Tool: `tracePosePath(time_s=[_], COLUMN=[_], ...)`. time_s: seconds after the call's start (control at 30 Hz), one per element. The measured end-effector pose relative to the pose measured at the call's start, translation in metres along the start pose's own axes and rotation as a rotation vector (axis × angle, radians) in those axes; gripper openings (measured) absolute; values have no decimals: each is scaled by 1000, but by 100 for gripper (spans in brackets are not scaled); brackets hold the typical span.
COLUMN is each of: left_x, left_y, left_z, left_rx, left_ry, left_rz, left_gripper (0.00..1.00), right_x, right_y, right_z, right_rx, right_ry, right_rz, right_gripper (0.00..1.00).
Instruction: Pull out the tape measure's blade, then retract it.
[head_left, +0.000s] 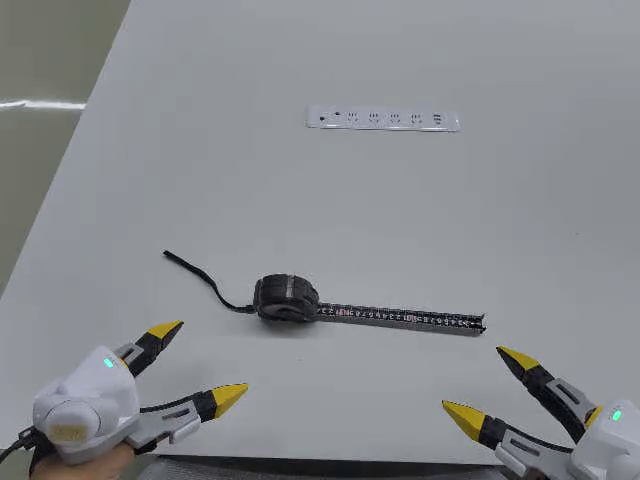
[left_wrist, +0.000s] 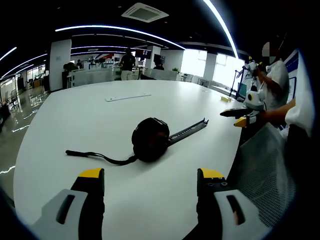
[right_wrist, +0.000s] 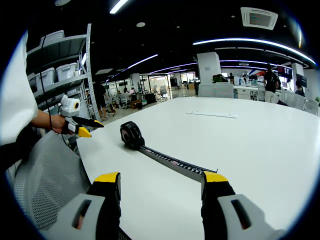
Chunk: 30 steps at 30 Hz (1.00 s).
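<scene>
Nearest the headset, the left gripper (head_left: 202, 360) and right gripper (head_left: 482, 383) both hover with jaws spread and nothing between them, each short of the tape measure (head_left: 286, 298). Its dark case lies on the white table (head_left: 300, 200), near the front edge between the two grippers. The blade (head_left: 400, 319) is already drawn out flat, so the pull looks done and retraction remains. Next, one gripper probably needs to steady the case while the blade is released or fed home. The blade's long axis runs across the table, hook end pointing toward the right gripper. A black wrist strap (head_left: 200, 275) trails off the opposite way. A power strip (head_left: 383, 119) lies well beyond.
</scene>
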<state>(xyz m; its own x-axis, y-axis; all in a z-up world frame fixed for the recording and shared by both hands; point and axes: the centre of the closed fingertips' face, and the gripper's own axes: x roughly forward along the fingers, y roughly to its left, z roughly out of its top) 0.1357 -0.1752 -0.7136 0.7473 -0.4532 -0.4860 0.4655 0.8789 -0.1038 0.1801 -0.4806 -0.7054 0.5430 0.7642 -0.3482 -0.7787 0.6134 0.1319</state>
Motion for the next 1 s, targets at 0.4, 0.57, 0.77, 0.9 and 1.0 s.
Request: tracePosePath(time_s=[0.4,0.57,0.77,0.9,1.0], left_x=[12,18,26,30,33], left_y=[0,0,2,3,2], left_z=[8,9,6,8,9], left_rx=[16,29,43,32,36], left_ry=[16,27,59,57,62], left_rz=[-14,-24,-26,-20,-20], left_gripper=[75,75,77,78,79], right_x=[6,8,12,13,15], right_y=[-4,-6,-8,-10,-11], right_z=[6,7,10,10,11], right_rx=[-13,-21,-32,-36,-36], right_ry=[-4,0,2,3,3], right_rz=[2,4,3,3,3], right_gripper=[65,65,66,66,66])
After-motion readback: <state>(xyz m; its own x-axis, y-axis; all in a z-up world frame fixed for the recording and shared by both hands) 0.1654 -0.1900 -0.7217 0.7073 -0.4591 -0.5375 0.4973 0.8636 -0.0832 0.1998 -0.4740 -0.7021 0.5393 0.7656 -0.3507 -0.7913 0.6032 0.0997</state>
